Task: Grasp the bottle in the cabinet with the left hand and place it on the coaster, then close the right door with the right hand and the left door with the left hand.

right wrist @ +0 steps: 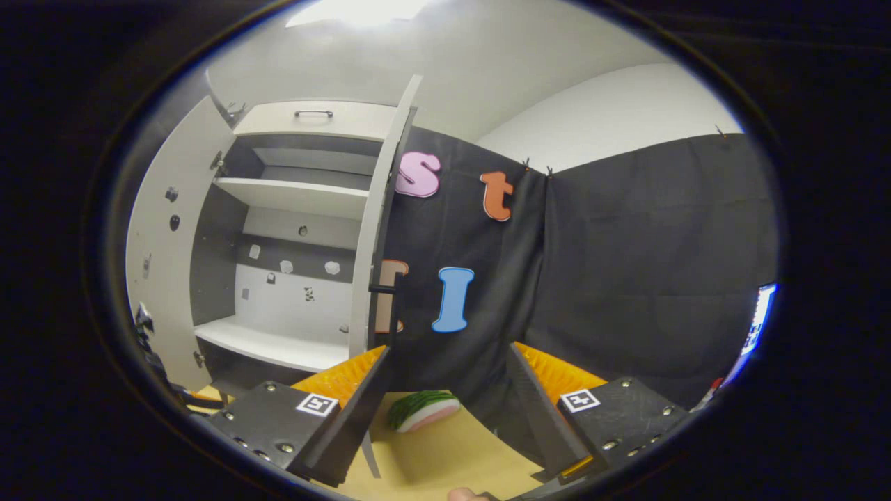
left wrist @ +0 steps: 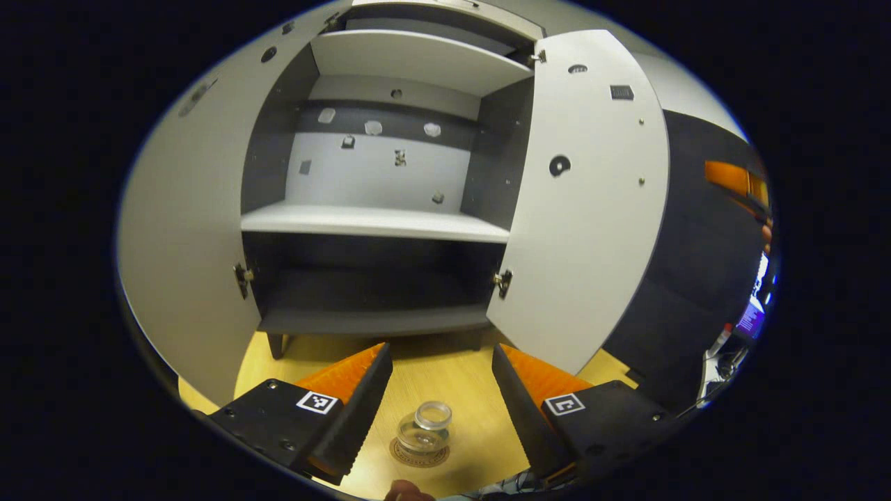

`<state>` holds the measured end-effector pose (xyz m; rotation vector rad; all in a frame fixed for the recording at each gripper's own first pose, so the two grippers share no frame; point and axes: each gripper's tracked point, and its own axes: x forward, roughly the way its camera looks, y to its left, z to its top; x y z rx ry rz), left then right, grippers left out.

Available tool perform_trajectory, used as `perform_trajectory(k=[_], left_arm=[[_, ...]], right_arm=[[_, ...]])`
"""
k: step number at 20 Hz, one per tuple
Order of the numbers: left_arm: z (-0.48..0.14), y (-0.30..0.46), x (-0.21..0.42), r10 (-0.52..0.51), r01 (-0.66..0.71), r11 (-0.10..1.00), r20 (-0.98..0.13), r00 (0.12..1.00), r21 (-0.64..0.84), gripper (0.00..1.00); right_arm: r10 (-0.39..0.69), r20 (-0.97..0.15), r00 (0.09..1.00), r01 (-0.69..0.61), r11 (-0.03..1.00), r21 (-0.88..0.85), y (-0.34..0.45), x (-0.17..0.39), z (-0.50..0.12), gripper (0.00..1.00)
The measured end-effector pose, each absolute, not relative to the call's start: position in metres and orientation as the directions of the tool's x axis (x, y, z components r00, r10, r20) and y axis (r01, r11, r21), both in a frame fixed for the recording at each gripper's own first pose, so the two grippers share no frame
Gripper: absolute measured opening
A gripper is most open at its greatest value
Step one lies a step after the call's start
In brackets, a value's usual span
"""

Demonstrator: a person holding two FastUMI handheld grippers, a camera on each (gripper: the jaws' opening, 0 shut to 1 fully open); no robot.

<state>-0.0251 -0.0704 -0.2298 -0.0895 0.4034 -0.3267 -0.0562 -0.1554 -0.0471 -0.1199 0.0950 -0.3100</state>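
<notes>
Glass bottle (left wrist: 424, 431) stands on the coaster (left wrist: 419, 456) on the desk (left wrist: 445, 376), between the released left hand-held gripper's (left wrist: 442, 403) fingers. Right hand-held gripper (right wrist: 445, 410), released too, faces a half-hidden watermelon slice (right wrist: 423, 409) beside the open cabinet (right wrist: 278, 278).

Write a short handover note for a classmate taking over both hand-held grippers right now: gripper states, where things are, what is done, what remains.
Left hand-held gripper: open, holding nothing, above the small clear glass bottle.
Right hand-held gripper: open, holding nothing, facing the edge of the white right cabinet door.
The bottle stands upright on the round brown coaster on the wooden table, in front of the cabinet.
Done: bottle placed.
Left: both doors are open. Close the right door with the right gripper, then the white left cabinet door with the left.
</notes>
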Motion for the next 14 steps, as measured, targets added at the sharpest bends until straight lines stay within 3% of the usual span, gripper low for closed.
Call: perform_trajectory(k=[7, 14], left_arm=[[-0.083, -0.036, -0.016, -0.177, 0.169, 0.984, -0.192, 0.965, -0.053, 0.95], [-0.030, 0.015, -0.039, -0.015, 0.010, 0.999, -0.120, 0.993, -0.046, 0.94]], right_arm=[[-0.253, -0.049, 0.966, 0.246, 0.962, -0.122, -0.151, -0.016, -0.037, 1.00], [-0.179, -0.068, 0.981, 0.173, 0.981, -0.085, -0.138, 0.009, -0.039, 0.98]])
